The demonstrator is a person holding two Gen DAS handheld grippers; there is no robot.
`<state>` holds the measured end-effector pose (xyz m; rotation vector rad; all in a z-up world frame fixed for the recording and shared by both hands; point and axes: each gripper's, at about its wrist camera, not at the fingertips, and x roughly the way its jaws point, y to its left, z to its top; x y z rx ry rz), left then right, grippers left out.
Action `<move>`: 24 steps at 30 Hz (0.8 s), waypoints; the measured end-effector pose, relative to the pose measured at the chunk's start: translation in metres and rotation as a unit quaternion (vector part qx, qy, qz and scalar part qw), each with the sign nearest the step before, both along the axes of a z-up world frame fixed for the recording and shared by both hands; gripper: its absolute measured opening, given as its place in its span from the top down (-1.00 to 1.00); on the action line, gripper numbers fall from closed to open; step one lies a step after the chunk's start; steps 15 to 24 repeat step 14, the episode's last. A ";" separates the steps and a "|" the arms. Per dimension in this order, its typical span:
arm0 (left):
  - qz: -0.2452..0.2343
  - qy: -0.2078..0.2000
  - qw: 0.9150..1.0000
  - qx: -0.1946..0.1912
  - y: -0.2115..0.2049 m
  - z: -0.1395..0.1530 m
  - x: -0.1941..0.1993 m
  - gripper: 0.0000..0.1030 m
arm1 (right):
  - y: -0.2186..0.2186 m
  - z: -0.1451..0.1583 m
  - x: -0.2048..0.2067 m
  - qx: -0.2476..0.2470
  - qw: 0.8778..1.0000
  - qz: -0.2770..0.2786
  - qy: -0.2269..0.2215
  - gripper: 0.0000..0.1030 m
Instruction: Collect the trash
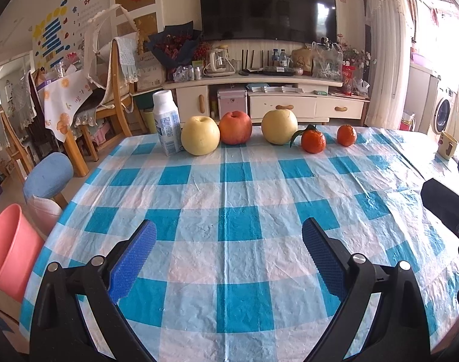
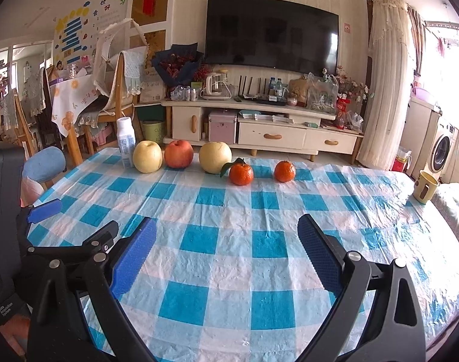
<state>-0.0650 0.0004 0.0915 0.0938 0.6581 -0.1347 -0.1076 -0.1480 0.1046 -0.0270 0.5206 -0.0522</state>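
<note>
A table [image 1: 229, 199] covered in a blue-and-white checked cloth fills both views. The left gripper [image 1: 229, 238] hovers low over the near part of the cloth, its blue-padded jaws spread wide with nothing between them. The right gripper [image 2: 227, 235] does the same beside it, jaws apart and empty. Along the far edge stands a row: a white bottle [image 1: 167, 122], capped and upright, just beside a yellow pear [image 1: 200, 135], then a red apple [image 1: 235, 127], a second pear [image 1: 279, 126], a leafy tangerine [image 1: 312, 141] and a smaller tangerine [image 1: 346, 135]. A yellow mug [image 2: 425, 191] sits at the far right; its inside cannot be seen. A pink bin [image 1: 9, 247] stands off the table's left edge, its contents hidden.
</note>
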 end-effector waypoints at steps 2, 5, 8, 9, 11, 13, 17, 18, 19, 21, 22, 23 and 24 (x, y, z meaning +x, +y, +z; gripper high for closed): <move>0.003 0.013 1.000 -0.002 -0.002 -0.006 0.007 -0.87 | -0.003 -0.006 0.006 0.002 1.000 -0.004 0.010 -0.85; 0.011 0.040 0.999 0.009 -0.008 -0.022 0.021 -0.87 | -0.005 -0.018 0.018 0.002 1.000 -0.007 0.029 -0.85; 0.012 0.080 0.997 0.011 -0.015 -0.041 0.035 -0.87 | -0.007 -0.037 0.036 -0.004 0.998 -0.014 0.060 -0.85; 0.013 0.094 0.995 0.013 -0.017 -0.047 0.040 -0.87 | -0.008 -0.045 0.042 -0.004 0.997 -0.018 0.072 -0.85; 0.016 0.113 0.993 0.018 -0.019 -0.059 0.047 -0.87 | -0.011 -0.064 0.054 -0.002 0.994 -0.025 0.107 -0.85; 0.014 0.131 0.991 0.011 -0.022 -0.069 0.053 -0.86 | -0.013 -0.079 0.062 -0.003 0.991 -0.029 0.131 -0.85; 0.017 0.138 0.990 0.015 -0.023 -0.074 0.056 -0.86 | -0.013 -0.087 0.066 -0.005 0.989 -0.031 0.144 -0.85; 0.017 0.138 0.990 0.015 -0.023 -0.074 0.056 -0.86 | -0.013 -0.087 0.066 -0.005 0.989 -0.031 0.144 -0.85; 0.017 0.138 0.990 0.015 -0.023 -0.074 0.056 -0.86 | -0.013 -0.087 0.066 -0.005 0.989 -0.031 0.144 -0.85; 0.017 0.138 0.990 0.015 -0.023 -0.074 0.056 -0.86 | -0.013 -0.087 0.066 -0.005 0.989 -0.031 0.144 -0.85; 0.017 0.138 0.990 0.015 -0.023 -0.074 0.056 -0.86 | -0.013 -0.087 0.066 -0.005 0.989 -0.031 0.144 -0.85; 0.017 0.138 0.990 0.015 -0.023 -0.074 0.056 -0.86 | -0.013 -0.087 0.066 -0.005 0.989 -0.031 0.144 -0.85; 0.017 0.138 0.990 0.015 -0.023 -0.074 0.056 -0.86 | -0.013 -0.087 0.066 -0.005 0.989 -0.031 0.144 -0.85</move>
